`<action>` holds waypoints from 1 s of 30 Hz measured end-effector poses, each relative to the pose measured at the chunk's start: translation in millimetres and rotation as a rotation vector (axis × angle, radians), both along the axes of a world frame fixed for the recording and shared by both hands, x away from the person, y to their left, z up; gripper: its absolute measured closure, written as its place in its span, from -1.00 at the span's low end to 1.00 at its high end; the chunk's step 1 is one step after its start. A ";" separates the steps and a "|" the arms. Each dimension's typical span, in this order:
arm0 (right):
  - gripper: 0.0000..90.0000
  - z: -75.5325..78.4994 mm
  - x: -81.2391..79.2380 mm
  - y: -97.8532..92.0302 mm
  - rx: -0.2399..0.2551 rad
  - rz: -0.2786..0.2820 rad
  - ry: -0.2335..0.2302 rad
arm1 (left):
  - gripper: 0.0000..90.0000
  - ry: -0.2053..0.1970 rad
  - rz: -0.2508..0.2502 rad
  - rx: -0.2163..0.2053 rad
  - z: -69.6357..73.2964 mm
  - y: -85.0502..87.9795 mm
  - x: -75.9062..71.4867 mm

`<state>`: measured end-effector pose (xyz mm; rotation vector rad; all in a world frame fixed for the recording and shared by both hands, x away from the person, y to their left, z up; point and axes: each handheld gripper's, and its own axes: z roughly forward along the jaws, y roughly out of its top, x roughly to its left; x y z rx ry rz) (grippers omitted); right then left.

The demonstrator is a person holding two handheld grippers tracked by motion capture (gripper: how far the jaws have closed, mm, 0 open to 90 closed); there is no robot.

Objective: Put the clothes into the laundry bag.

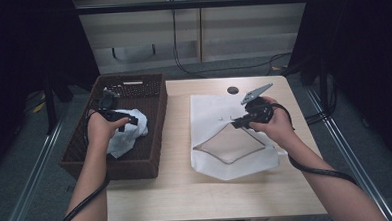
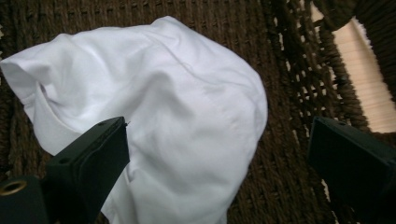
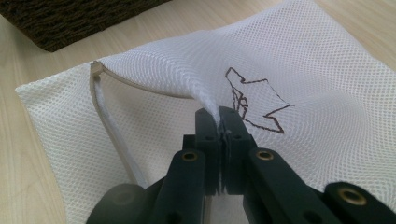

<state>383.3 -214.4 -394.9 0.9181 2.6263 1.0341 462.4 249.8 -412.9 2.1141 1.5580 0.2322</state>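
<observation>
My right gripper (image 3: 219, 122) is squeezed tight on the top edge of the white net bag (image 1: 219, 122). It lifts that edge so the bag's mouth gapes open on the table (image 1: 180, 141). In the right gripper view I see the thin net pinched between my two black jaws, next to a little arrow drawn (image 3: 254, 100) on the bag.

My left gripper (image 2: 219, 154) is down in the brown basket (image 1: 136, 165). Its jaws are wide apart. They hang right over the white shirt (image 2: 154, 107), which lies bunched up on the basket floor. One jaw is over the cloth and the other is over the bare weave, so nothing is held yet.

I think the job is to grab the shirt and put it in the bag. To do this well, I should move my left gripper a bit so both jaws sit over a thick fold. Then I push down into the cloth and close. If I only catch a thin bit, the shirt may slip out. I must not pinch the basket weave too. My right gripper should keep the bag's mouth up and wide.
</observation>
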 end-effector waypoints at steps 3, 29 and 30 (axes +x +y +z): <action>0.96 0.1 -0.4 -0.4 0.002 -0.003 0.001 | -0.88 0.006 0.006 0.003 -4.0 2.5 2.0; 0.96 -3.1 0.3 -1.8 0.005 0.000 0.000 | -0.97 0.042 0.064 -0.002 -39.7 14.7 13.4; 0.96 -3.0 0.6 -2.0 0.013 0.003 0.007 | -0.98 0.040 0.077 -0.010 -41.0 13.0 13.2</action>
